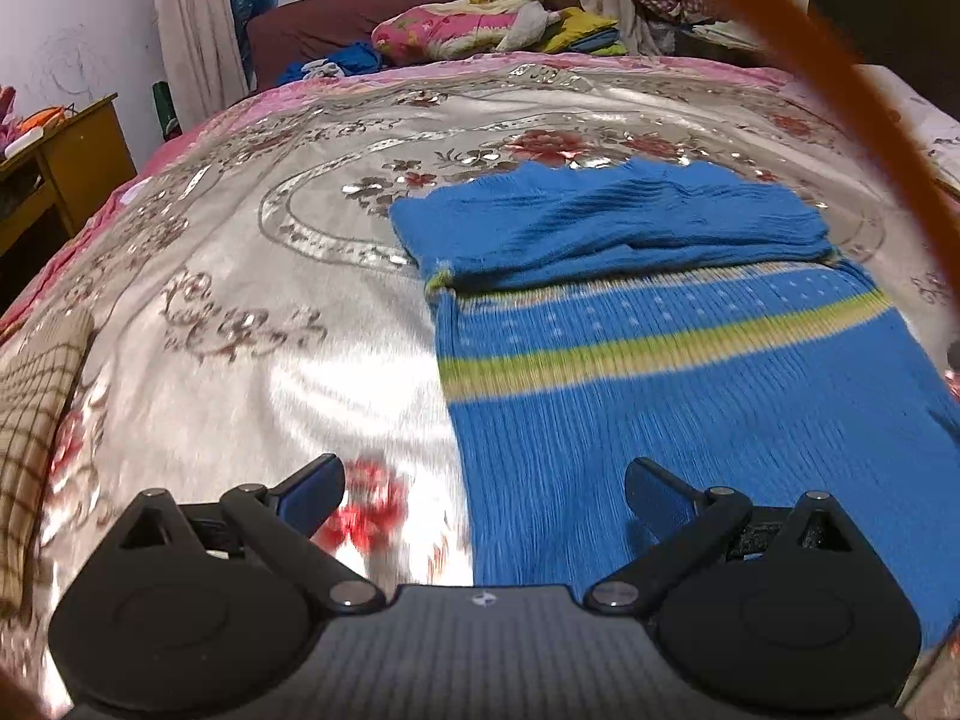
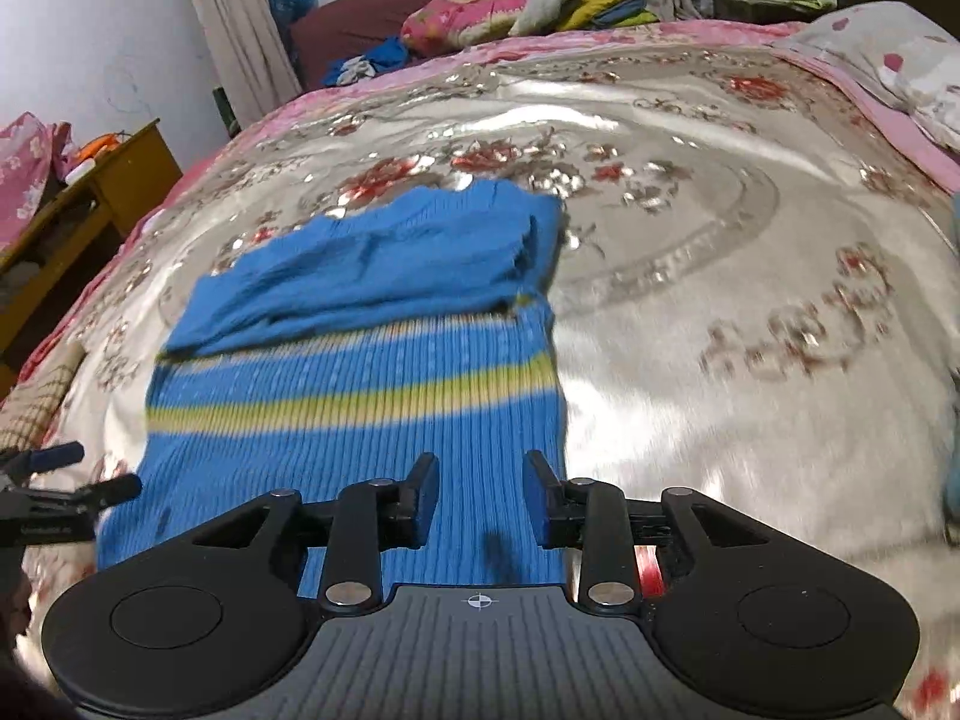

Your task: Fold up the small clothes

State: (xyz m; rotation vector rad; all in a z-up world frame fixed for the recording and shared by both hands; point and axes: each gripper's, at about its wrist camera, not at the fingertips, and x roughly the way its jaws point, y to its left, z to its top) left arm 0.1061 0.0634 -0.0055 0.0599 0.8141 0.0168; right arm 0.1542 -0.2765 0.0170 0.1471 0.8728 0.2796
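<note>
Lying flat on the floral bedspread (image 1: pixel 252 312) is the blue ribbed sweater (image 1: pixel 690 372), its upper part folded down over itself so a plain blue layer is covering the far half, while a yellow-green stripe (image 2: pixel 360 399) is running across the near half. In the left wrist view the sweater is sitting from about 12 to 3 o'clock; in the right wrist view it is spreading from centre toward 9 o'clock.

The left gripper (image 1: pixel 483 489) is hanging spread wide, its fingers well apart and gripping nothing; one blue pad (image 1: pixel 315 489) is hovering over bare bedspread and the other over the sweater's left edge. The right gripper (image 2: pixel 480 495) is standing partly parted above the sweater's near right portion (the gap between its pads is showing only ribbed knit), and nothing is caught between them. The left gripper is also showing at 9 o'clock in the right wrist view.

A checked cloth (image 1: pixel 30 420) is lying at 9 o'clock, and a wooden side table (image 2: pixel 114 192) is standing beyond the bed at 10 o'clock.
</note>
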